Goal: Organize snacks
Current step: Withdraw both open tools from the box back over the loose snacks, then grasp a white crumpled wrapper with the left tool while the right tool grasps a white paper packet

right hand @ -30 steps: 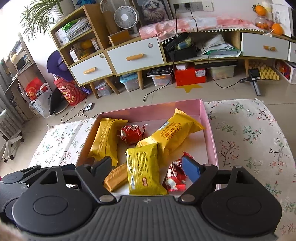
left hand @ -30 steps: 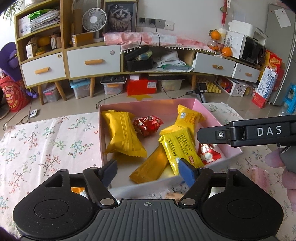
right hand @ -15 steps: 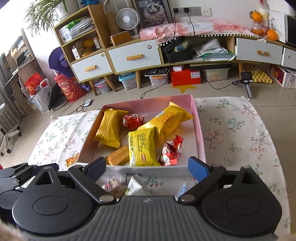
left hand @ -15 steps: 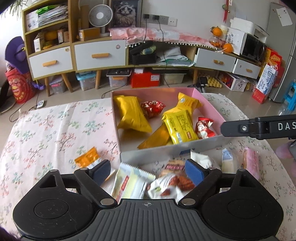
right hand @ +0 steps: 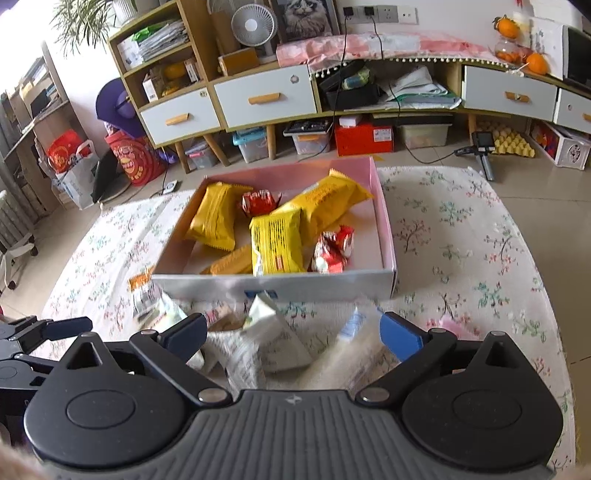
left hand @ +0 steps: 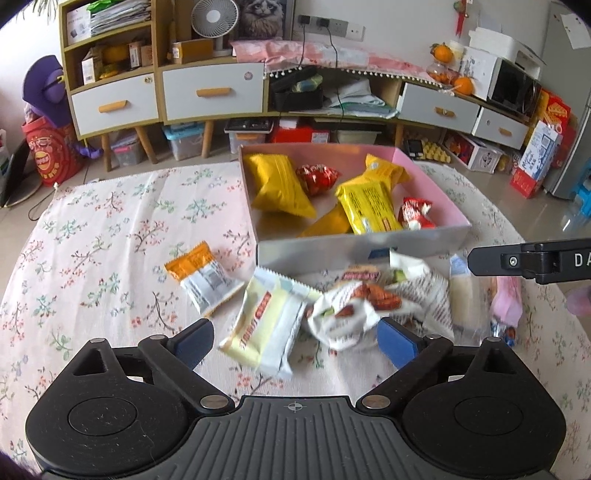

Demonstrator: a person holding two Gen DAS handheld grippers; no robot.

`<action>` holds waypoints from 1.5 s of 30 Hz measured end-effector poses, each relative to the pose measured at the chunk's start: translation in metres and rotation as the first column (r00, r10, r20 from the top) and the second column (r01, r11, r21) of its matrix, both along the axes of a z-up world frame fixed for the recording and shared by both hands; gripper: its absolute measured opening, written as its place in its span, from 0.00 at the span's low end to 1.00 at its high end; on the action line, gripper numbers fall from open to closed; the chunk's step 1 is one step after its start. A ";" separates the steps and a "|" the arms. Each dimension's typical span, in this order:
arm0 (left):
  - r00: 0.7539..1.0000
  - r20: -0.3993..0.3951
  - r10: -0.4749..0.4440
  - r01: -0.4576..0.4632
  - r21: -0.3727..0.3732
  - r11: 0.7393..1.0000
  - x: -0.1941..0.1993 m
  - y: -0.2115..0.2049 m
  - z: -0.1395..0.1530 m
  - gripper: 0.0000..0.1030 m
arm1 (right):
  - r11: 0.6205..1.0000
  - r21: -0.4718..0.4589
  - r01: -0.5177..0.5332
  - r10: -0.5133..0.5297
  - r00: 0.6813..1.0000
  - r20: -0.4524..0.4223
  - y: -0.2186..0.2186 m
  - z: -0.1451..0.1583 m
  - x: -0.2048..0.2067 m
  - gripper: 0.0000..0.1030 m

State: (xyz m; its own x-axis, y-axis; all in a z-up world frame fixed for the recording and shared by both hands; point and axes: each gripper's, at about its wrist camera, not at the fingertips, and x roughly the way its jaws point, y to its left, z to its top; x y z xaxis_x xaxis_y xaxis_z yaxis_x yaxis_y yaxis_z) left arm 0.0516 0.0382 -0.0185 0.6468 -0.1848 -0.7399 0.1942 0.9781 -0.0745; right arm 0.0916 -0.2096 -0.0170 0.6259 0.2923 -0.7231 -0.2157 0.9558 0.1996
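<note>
Floral cloth point(left hand: 110, 236) covers the surface under both my tools.

Left gripper point(left hand: 295, 341): jaws opening, wide apart, pads pressing nothing. A pale yellow-and-white packet point(left hand: 266, 325) lies on the cloth between them; its slanted lettering is too blurred for me to read. Just right of it, a crumpled white wrapper with nut pictures point(left hand: 354, 306) lies by my right pad. Farther left, an orange-and-white sachet point(left hand: 203, 273) lies apart on the cloth.

Right gripper point(right hand: 293, 334): jaws opening, equally wide, nothing clamped. A white printed wrapper point(right hand: 273, 339) and a blurred white tube-like packet point(right hand: 354, 332) lie between the pads.

Pink box point(left hand: 436, 192): beyond the loose pile, its grey-white front wall just behind the wrappers. Inside it: plain yellow pouch point(left hand: 277, 184), long yellow packet point(right hand: 328, 199), yellow printed packet point(left hand: 369, 206), orange bar point(right hand: 232, 262), two red sweets point(left hand: 317, 177) point(right hand: 332, 251). Their print is too small to read.

Left view only: the right tool's finger entering from the right edge, marked "D"; a pink packet point(left hand: 508, 301) beneath it.

Right view only: the left tool's black linkage at the left edge; a potted plant point(right hand: 81, 22).

Beyond: drawer cabinet point(right hand: 264, 98), fan point(right hand: 255, 26), cat picture point(right hand: 304, 16).
</note>
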 end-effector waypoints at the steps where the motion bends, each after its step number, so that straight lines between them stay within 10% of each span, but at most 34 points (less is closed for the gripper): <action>1: 1.000 -0.001 -0.004 0.004 0.009 1.000 -0.002 0.000 -0.002 0.94 | 1.000 -0.006 0.002 -0.002 1.000 -0.004 0.000 -0.003 -0.001 0.97; 26: 0.987 0.078 -0.141 0.140 0.019 0.990 0.000 -0.046 -0.023 0.91 | 0.984 0.132 0.123 -0.101 0.982 -0.162 0.013 -0.024 0.013 0.90; 35: 0.993 0.039 -0.112 0.112 -0.006 0.994 0.016 -0.046 -0.030 0.61 | 0.972 0.187 0.145 -0.106 0.973 -0.204 0.019 -0.031 0.027 0.75; 45: 0.993 0.028 -0.119 0.119 -0.005 0.993 0.017 -0.040 -0.031 0.55 | 0.981 0.137 0.140 -0.102 0.963 -0.251 0.018 -0.042 0.030 0.64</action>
State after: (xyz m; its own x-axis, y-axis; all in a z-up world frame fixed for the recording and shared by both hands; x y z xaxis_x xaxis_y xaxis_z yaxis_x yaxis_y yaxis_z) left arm 0.0683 -0.0020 -0.0497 0.6398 -0.2664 -0.7209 0.3113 0.9474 -0.0738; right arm 0.1212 -0.1913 -0.0594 0.4757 0.3433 -0.8099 -0.0274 0.9260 0.3764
